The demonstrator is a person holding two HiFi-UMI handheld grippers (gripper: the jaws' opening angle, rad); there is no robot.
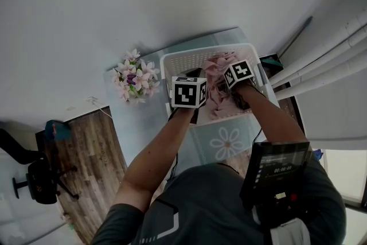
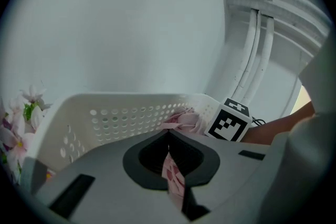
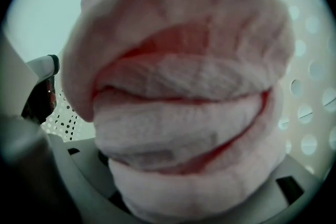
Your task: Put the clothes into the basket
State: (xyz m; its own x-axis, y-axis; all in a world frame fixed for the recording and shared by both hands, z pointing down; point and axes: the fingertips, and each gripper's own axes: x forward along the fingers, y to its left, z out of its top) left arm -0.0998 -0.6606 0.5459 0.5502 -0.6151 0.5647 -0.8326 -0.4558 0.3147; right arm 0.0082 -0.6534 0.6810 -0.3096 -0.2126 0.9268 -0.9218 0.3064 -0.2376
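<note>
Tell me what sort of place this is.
Probably a room in a home, perhaps a laundry corner: a white laundry basket holding pink clothes on a table, a bunch of flowers beside it, and a wooden floor with an office chair.

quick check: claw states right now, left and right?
Left claw: shut on a strip of pink patterned cloth.
Right claw: closed, jaws wide, around a thick pink ribbed bundle.

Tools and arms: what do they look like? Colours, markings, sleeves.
The left tool has a light grey body with a dark recess round its jaws. Each tool carries a cube of black-and-white square markers: left cube, right cube. The forearms are bare, below short dark grey sleeves.
</note>
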